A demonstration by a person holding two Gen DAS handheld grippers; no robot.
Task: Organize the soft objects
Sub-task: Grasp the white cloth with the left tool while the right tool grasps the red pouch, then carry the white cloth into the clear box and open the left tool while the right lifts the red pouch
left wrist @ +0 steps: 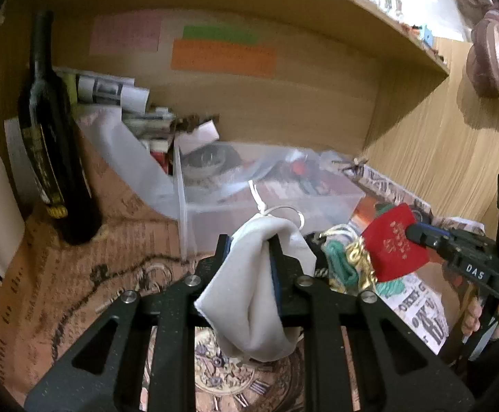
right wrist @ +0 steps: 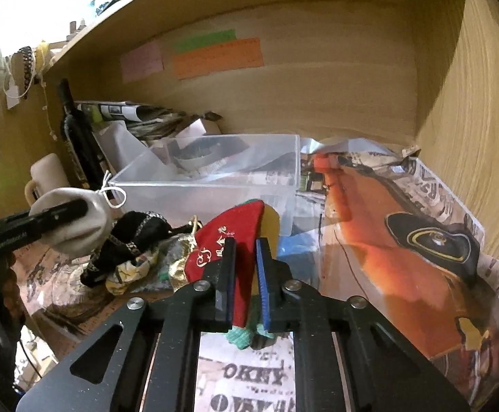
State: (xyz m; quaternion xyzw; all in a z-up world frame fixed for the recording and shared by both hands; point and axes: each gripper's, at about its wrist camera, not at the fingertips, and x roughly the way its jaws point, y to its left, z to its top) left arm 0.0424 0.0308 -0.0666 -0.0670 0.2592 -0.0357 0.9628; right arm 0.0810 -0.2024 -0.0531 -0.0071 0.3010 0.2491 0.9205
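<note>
My left gripper (left wrist: 251,243) is shut on a white drawstring pouch (left wrist: 256,285), held above the table in front of the clear plastic box (left wrist: 266,202). It also shows in the right wrist view (right wrist: 74,223). My right gripper (right wrist: 246,245) is shut on a red pouch with gold lettering (right wrist: 232,240), held just in front of the clear box (right wrist: 215,185). The red pouch also shows in the left wrist view (left wrist: 393,243). A pile of soft pouches lies between them: green and gold (left wrist: 345,261), black and patterned (right wrist: 129,247).
A dark wine bottle (left wrist: 50,144) stands at the left by papers and magazines (left wrist: 112,92). A white mug (right wrist: 48,175) is left of the box. Newspaper-print covering (right wrist: 404,240) lies over the desk. A wooden shelf (left wrist: 283,7) overhangs; side wall at right (right wrist: 472,137).
</note>
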